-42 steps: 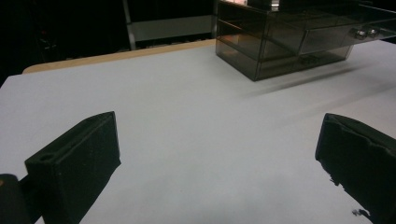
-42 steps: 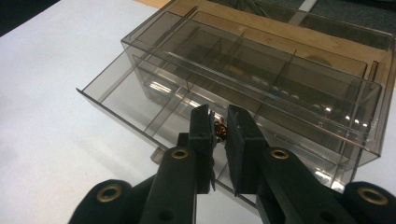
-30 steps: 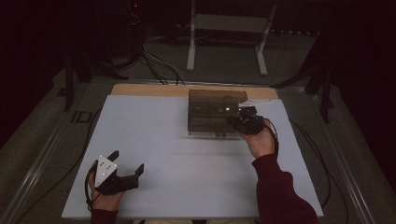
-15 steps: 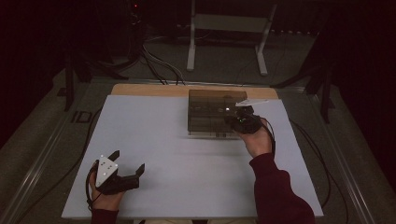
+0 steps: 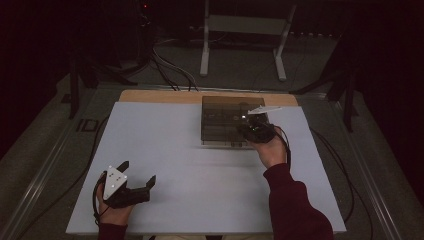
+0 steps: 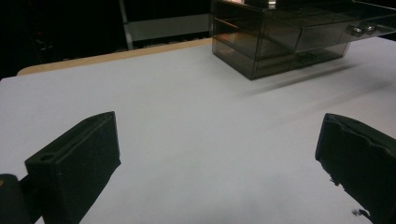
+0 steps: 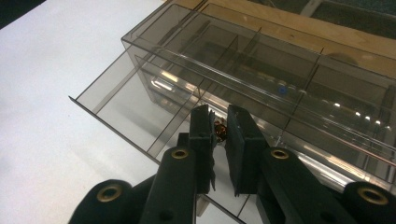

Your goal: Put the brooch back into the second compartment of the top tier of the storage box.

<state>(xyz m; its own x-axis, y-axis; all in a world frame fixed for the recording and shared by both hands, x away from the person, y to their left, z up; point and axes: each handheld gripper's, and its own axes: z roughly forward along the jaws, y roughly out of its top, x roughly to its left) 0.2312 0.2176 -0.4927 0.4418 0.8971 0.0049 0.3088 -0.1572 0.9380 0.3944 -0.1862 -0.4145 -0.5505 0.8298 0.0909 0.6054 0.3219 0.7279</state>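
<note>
A smoky clear drawer box [image 5: 220,114] stands at the back of the white table [image 5: 200,165], right of centre. In the right gripper view one of its drawers [image 7: 126,107] is pulled out, with dividers inside. My right gripper [image 7: 218,112] hangs over that drawer, jaws nearly together on a small red-brown item [image 7: 219,131] at their tips. From above, the right gripper [image 5: 248,129] sits at the box's front right corner. My left gripper [image 5: 137,171] rests near the front left of the table, open and with nothing in it [image 6: 219,140]. The box [image 6: 280,37] lies far ahead of it.
A wooden strip [image 5: 160,96] runs along the table's back edge. Cables [image 5: 170,70] and a white metal stand [image 5: 240,30] are on the dark floor behind. A small blue item [image 7: 281,87] lies in a compartment deeper inside the box.
My right gripper has shifted a little left and forward onto the box's front. The left gripper has stayed where it was.
</note>
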